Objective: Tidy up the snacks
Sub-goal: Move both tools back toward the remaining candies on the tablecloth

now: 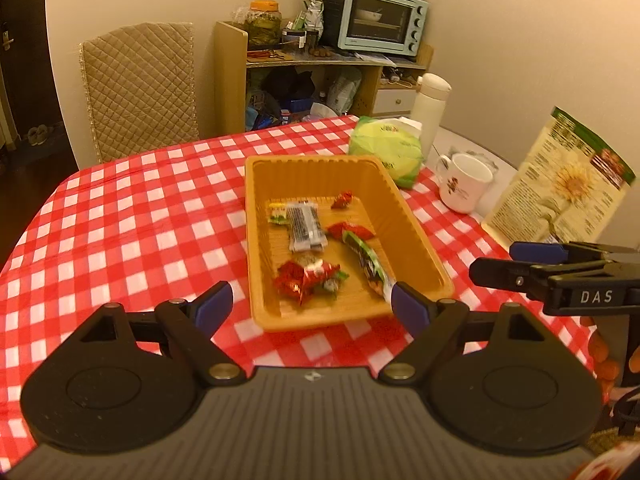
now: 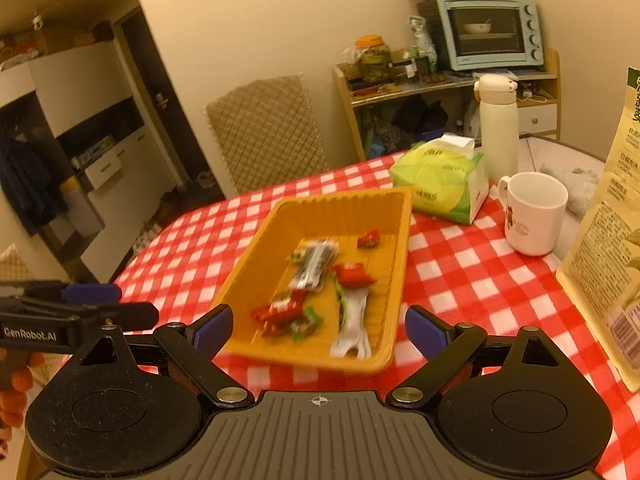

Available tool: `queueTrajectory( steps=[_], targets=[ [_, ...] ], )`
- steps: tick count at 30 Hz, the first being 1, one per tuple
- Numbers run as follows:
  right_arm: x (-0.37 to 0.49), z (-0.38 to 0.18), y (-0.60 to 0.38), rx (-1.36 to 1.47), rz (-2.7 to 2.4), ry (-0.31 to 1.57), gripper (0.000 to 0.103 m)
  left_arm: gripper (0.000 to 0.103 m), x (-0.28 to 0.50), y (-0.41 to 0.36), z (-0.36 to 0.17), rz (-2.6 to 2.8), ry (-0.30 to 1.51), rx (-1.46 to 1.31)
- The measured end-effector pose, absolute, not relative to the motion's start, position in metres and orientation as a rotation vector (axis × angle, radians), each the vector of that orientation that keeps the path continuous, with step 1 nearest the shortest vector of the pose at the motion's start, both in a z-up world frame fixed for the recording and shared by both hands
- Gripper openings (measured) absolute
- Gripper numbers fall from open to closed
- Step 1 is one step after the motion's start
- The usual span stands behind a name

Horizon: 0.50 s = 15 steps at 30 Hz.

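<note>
Snacks [image 1: 316, 248] all inside tray [image 1: 416, 216]; none seen outside, though blur hides detail. Both left gripper [image 1: 310, 304] and right gripper [image 2: 318, 330] wide apart, empty, near tray's front edge. Best kept clear of tray.

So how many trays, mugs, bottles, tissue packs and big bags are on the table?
Orange tray: 1
White mug: 1
White bottle: 1
Green tissue pack: 1
Big printed bag: 1
Total: 5
</note>
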State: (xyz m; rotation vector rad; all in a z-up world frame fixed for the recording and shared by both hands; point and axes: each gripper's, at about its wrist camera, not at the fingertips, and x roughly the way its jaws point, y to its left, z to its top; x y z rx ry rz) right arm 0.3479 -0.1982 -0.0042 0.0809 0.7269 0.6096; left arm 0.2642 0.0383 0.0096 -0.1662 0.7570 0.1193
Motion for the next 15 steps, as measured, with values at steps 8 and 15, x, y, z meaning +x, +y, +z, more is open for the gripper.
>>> queueTrajectory(
  steps=[8, 15],
  targets=[
    [0.306, -0.011, -0.198, 0.028, 0.615, 0.758, 0.093, 0.085, 0.218, 0.040, -0.001, 0.119, 0.785, -0.189],
    [0.274, -0.031, -0.193, -0.025, 0.604, 0.823, 0.093, 0.085, 0.186, 0.041, -0.023, 0.131, 0.837, -0.208]
  ],
)
